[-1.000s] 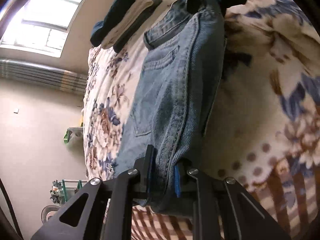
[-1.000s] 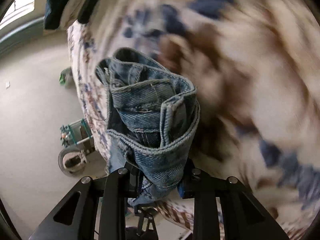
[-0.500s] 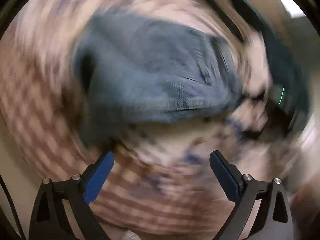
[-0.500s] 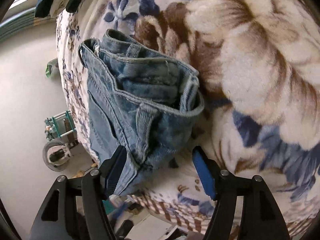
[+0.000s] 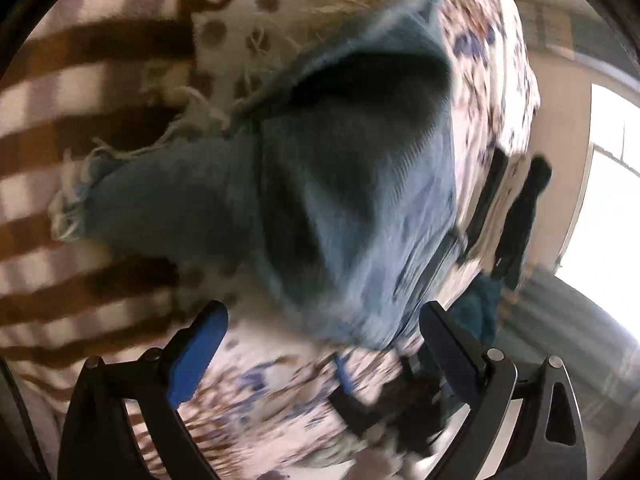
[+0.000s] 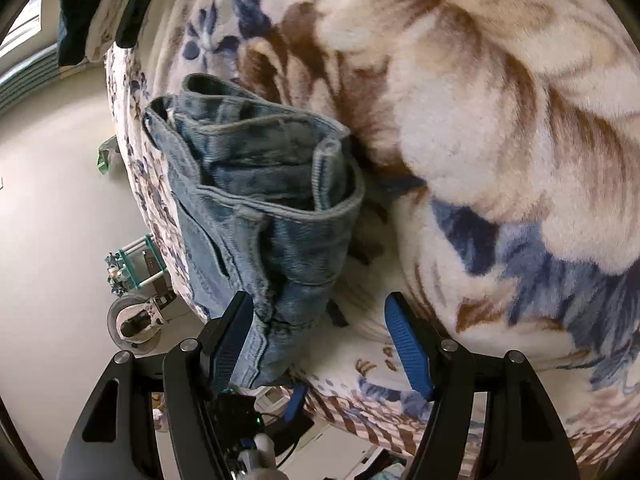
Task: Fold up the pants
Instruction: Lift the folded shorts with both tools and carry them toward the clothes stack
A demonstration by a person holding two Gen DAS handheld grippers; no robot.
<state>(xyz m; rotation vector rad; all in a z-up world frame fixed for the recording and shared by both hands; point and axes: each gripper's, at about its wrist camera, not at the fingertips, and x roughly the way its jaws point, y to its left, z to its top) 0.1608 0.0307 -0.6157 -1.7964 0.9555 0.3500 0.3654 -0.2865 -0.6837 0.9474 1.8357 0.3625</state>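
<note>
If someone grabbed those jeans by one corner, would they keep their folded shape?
Probably not. The jeans sag in soft layers on the blanket, so they look floppy. The thick denim seems fairly heavy, so one corner would likely let the fold drop open. Frayed hems might snag.

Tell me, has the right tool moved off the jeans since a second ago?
Yes. The right tool has opened and backed off; the jeans now lie on the floral blanket.

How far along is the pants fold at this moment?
Mostly done, it seems: the jeans lie doubled in a thick bundle on the floral blanket, waistband layers stacked. Nothing is in hand; the right gripper is open with the bundle's corner between its fingers, and the left gripper is open near the frayed hem. Left to do: perhaps flattening the bundle; the left view is blurred.
</note>
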